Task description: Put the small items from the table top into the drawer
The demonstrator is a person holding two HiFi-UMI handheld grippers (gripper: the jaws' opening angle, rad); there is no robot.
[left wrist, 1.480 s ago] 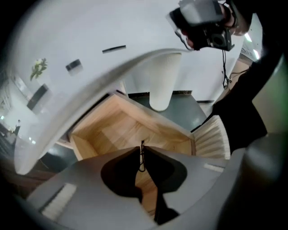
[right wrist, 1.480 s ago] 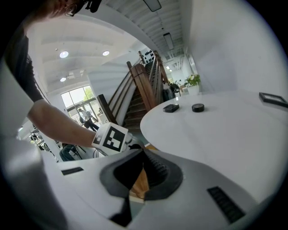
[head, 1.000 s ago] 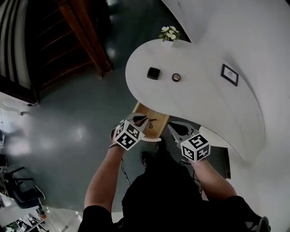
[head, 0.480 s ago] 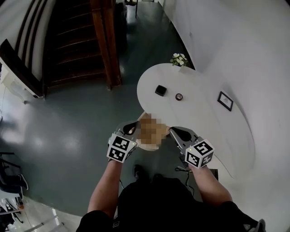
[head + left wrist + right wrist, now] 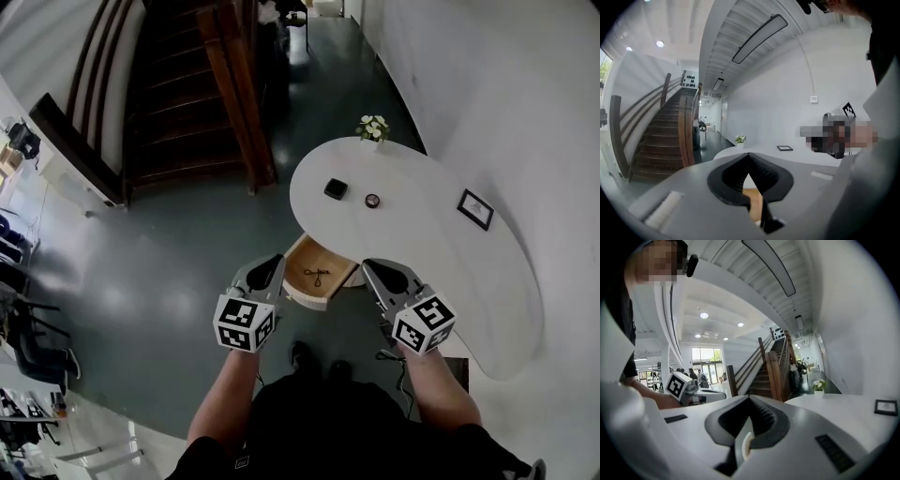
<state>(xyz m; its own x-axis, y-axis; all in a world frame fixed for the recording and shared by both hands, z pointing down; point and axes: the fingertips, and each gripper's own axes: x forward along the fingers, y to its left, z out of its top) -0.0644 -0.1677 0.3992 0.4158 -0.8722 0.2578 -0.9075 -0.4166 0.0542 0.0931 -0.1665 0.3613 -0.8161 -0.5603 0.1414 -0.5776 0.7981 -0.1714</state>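
**Drawer open, two small items on the bench top, both tongs closed and empty**

A small black square item (image 5: pixel 336 188) and a small dark round item (image 5: pixel 372 200) lie near each other, not touching, on the far part of a white, rounded bench (image 5: pixel 422 246). At the bench's near edge a light wooden drawer (image 5: pixel 333 262) stands pulled out. A small dark thing (image 5: pixel 315 275) lies on its bottom (too small to name).

Also on the bench are a black-framed picture (image 5: pixel 475 209), lying flat towards the wall side, and a small pot of white flowers (image 5: pixel 373 127) at the far end. The bench stands against a white wall (image 5: pixel 487 84). Around it lies a dark, glossy grey-green floor (image 5: pixel 169 272), with a dark wooden staircase (image 5: pixel 187 84) rising beyond.

The left tongs (image 5: pixel 266 272) hang in the air just left of the open drawer, and the right tongs (image 5: pixel 380 274) just right of it, by the bench's edge. The drawer lies between the two. Both small items lie well beyond the tips, further along the bench top.

In the left gripper view the jaws meet at their tips with nothing between them; the drawer's wood shows through the opening behind the tips. In the right gripper view the jaws likewise close on nothing, and a pale rounded edge shows through the slit.
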